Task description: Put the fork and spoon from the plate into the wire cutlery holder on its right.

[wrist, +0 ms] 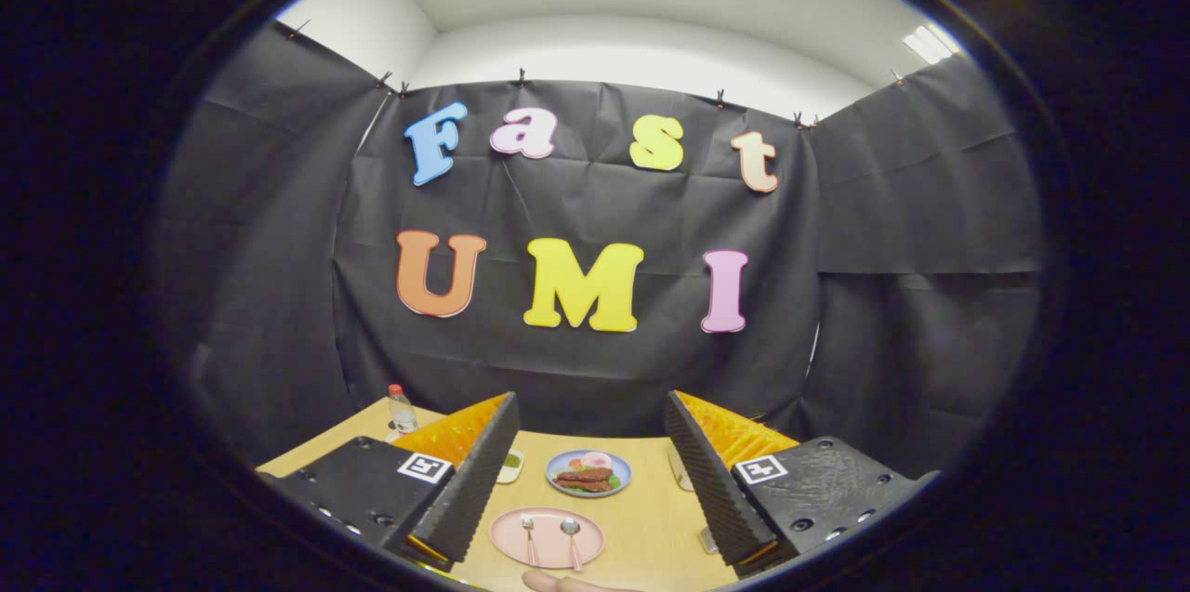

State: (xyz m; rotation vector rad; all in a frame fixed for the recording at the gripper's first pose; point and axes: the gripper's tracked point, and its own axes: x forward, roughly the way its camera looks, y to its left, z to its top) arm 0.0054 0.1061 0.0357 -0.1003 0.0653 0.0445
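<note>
Presently: approach step, nothing grasped.
Tongs (592,480): fingers wide apart, empty, held above the bench (651,518).
Pink plate (547,537): between and just below the fingertips, near the bench's front edge; fork (530,539) on its left half, spoon (572,540) on its right, lying side by side, apart.
Blue plate (588,472) with food: beyond the pink one.
Water bottle (401,409): far left corner.
Wire cutlery holder: cannot be made out; likely behind the right finger.
Hand (567,583): at the front edge.
Next move, by judgement: tip downward, lower, close on one handle.
</note>
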